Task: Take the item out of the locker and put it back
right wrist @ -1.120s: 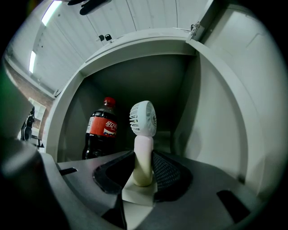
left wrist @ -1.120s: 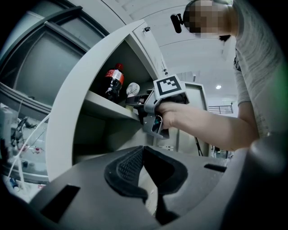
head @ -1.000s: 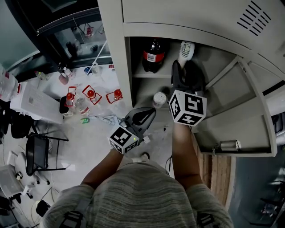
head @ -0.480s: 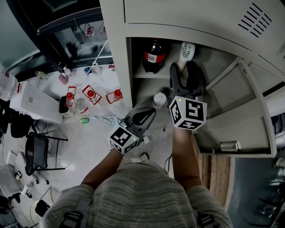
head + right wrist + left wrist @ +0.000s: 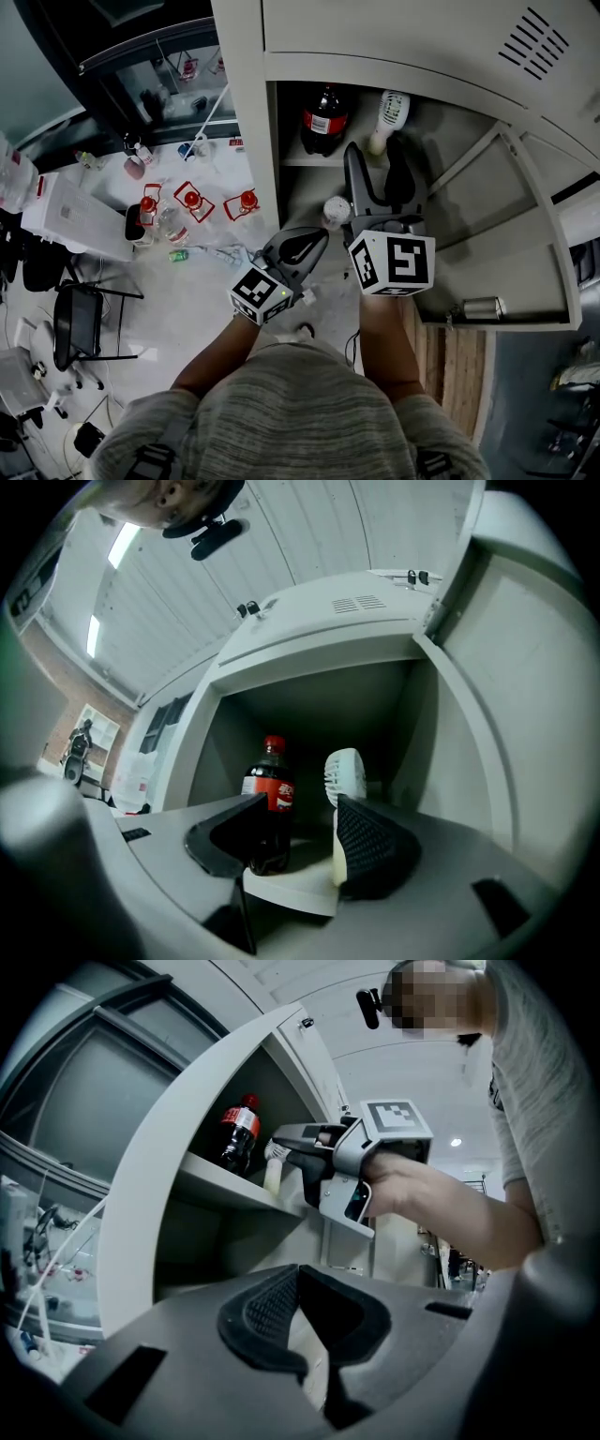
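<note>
In the open locker, a white hand fan (image 5: 392, 106) (image 5: 344, 774) stands upright on the upper shelf (image 5: 314, 159), to the right of a cola bottle (image 5: 324, 116) (image 5: 270, 794). My right gripper (image 5: 373, 148) (image 5: 300, 808) points into that compartment. Its jaws have just been opening and now stand apart. The fan's handle is between the fingertips, close to the right pad (image 5: 370, 841) and clear of the left one. My left gripper (image 5: 317, 234) (image 5: 298, 1274) hangs below the shelf, at the front of the locker's left side, its pads together with nothing between them.
The locker door (image 5: 511, 253) hangs open to the right. A small white round item (image 5: 336, 208) lies in the compartment below the shelf. Bottles, red-capped items and a white box (image 5: 70, 220) lie scattered on the floor to the left.
My right gripper has drawn back from the fan toward the person and its jaws have spread wider. The fan stays standing on the shelf. The left gripper has not moved.
</note>
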A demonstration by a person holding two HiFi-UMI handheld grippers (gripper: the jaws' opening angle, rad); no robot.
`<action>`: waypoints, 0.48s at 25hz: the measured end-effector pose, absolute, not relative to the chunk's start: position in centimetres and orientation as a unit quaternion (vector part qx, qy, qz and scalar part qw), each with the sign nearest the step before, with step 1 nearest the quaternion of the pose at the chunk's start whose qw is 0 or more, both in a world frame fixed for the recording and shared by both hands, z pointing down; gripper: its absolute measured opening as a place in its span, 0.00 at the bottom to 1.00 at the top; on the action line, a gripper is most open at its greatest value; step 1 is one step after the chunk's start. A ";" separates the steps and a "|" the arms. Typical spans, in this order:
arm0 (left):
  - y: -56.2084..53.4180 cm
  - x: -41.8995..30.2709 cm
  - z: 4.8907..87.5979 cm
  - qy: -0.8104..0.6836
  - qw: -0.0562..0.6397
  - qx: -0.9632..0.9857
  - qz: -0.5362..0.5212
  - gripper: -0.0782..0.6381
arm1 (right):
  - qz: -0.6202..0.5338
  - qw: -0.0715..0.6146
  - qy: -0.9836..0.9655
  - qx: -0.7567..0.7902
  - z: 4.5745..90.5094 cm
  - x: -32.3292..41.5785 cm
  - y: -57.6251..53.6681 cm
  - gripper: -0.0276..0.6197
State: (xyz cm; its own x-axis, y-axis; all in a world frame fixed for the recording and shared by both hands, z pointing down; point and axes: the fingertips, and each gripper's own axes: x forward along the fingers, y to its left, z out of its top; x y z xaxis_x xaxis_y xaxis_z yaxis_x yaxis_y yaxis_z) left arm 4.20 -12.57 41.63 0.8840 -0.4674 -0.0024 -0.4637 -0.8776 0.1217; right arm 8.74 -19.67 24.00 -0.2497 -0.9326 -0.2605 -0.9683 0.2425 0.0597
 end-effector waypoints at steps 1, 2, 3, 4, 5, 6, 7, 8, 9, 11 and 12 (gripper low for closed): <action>-12.6 4.2 41.6 -0.240 0.059 0.969 -0.015 0.12 | 0.107 0.089 0.788 -0.599 23.6 8.2 -19.6 0.40; -12.5 4.2 41.6 -0.240 0.058 0.969 -0.015 0.12 | 0.109 0.093 0.793 -0.592 23.2 7.8 -19.5 0.40; -12.5 4.2 41.5 -0.241 0.058 0.969 -0.015 0.12 | 0.108 0.097 0.799 -0.584 22.8 7.3 -19.5 0.41; -12.6 4.1 41.5 -0.242 0.058 0.968 -0.016 0.12 | 0.106 0.100 0.805 -0.576 22.6 6.9 -19.6 0.41; -12.6 4.0 41.5 -0.243 0.058 0.968 -0.016 0.12 | 0.102 0.100 0.811 -0.568 22.4 6.4 -19.7 0.43; -12.6 3.9 41.5 -0.245 0.058 0.968 -0.016 0.12 | 0.099 0.098 0.817 -0.560 22.4 6.0 -19.9 0.44; -12.7 3.8 41.5 -0.246 0.058 0.967 -0.016 0.12 | 0.096 0.094 0.822 -0.553 22.4 5.5 -20.1 0.45; -12.7 3.7 41.5 -0.248 0.058 0.967 -0.017 0.12 | 0.094 0.088 0.827 -0.547 22.5 5.1 -20.4 0.45; -12.7 3.6 41.5 -0.249 0.058 0.967 -0.017 0.12 | 0.092 0.081 0.832 -0.541 22.6 4.7 -20.6 0.46; -12.8 3.4 41.5 -0.253 0.058 0.966 -0.017 0.12 | 0.084 0.068 0.838 -0.535 23.0 4.1 -21.1 0.47; -12.8 3.2 41.5 -0.254 0.058 0.965 -0.017 0.12 | 0.079 0.062 0.839 -0.534 23.1 3.9 -21.5 0.47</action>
State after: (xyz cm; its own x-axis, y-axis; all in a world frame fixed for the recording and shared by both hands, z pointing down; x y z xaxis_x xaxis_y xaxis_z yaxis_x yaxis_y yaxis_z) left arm 3.24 -12.83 41.49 0.8703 -0.4925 -0.0034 -0.4886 -0.8641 0.1207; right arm 3.90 -21.46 23.13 -0.4216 -0.8871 -0.1878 -0.9066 0.4167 0.0665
